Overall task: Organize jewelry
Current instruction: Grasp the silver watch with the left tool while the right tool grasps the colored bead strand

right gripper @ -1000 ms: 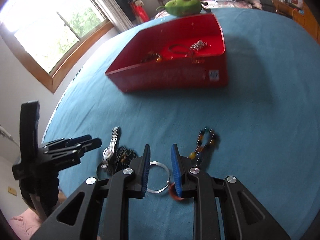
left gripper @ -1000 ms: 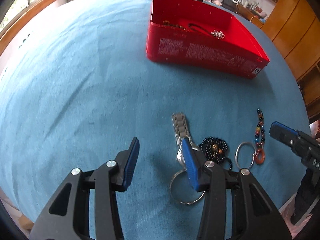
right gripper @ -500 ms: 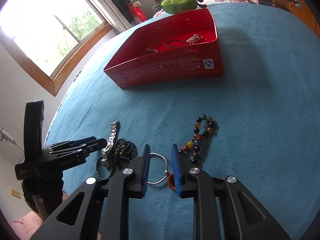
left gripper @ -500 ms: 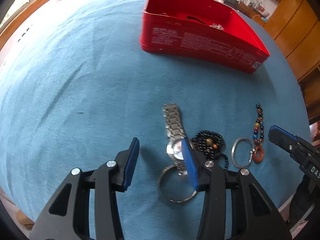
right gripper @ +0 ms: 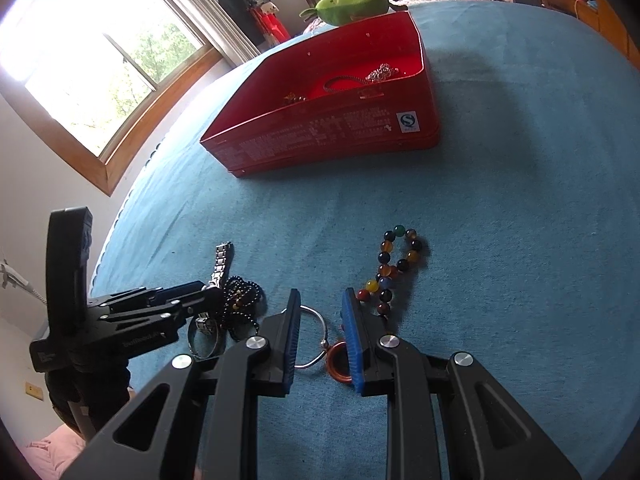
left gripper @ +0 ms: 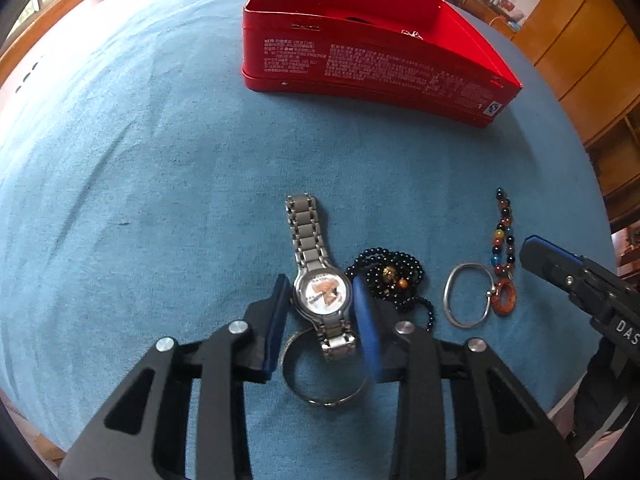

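Left gripper (left gripper: 322, 294), black with 2 blue pads, points steeply down at a blue cloth-covered table (left gripper: 140, 168). Its jaws are closing around the round face of a silver wristwatch (left gripper: 322, 294), which lies flat between the pads; a thin gap shows on the left side, and whether the right pad touches the case cannot be told because that pad is blurred. The watch's metal band runs away from the gripper toward a red tin box (left gripper: 360, 64), the landmark at the far side of the table.

On the near side of the watch, partly under its lower band, lies a plain metal bangle (left gripper: 320, 392). Just right of the watch, farther from the window side, sits a heap of small black beads (left gripper: 394, 276). Right of that heap lies a silver ring-shaped bracelet (left gripper: 466, 296) joined to a small orange-brown ring (left gripper: 505, 300), and a bracelet of multicoloured beads (left gripper: 502, 236) stretches from there toward the red tin box.

Right gripper (right gripper: 320, 332) hangs above the silver bracelet, its 2 blue pads set a narrow way apart with nothing pinched between them. The orange-brown ring sits under its right finger.

Inside the red tin box, a dark cord loop (right gripper: 340, 82), a silver chain (right gripper: 380, 72) and a small gold-toned piece (right gripper: 294, 98) lie on the floor. Beyond the box rests a green plush toy (right gripper: 352, 2).
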A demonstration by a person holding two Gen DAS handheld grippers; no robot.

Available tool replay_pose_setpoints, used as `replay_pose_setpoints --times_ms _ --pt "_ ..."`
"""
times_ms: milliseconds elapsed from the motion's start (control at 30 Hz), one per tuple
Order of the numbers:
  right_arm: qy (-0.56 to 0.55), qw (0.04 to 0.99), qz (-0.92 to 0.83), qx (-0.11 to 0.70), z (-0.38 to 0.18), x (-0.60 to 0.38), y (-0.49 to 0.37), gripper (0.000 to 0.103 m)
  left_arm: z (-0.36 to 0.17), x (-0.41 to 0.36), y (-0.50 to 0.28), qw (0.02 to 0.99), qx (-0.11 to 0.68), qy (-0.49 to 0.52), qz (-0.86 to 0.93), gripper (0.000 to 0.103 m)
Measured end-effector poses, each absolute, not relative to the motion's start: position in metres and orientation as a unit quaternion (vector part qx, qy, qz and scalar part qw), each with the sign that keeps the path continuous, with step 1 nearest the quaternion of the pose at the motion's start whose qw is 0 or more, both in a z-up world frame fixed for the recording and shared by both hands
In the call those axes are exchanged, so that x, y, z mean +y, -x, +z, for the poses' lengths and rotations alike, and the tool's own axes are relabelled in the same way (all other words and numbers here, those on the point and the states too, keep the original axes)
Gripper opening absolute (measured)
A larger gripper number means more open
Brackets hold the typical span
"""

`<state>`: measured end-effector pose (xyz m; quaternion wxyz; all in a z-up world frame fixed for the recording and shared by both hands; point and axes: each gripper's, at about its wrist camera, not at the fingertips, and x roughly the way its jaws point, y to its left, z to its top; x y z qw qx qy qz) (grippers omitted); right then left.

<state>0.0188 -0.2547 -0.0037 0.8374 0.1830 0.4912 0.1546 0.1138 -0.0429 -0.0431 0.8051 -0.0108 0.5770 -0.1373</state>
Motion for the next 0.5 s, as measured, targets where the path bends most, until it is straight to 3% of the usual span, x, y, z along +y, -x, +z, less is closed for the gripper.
replay_pose_setpoints --times_ms 500 --pt "-0.195 0.83 0.103 0.513 -0.015 -0.273 -0.028 0.022 -0.012 0.001 -0.112 0.831 0.534 0.05 -0.145 0.031"
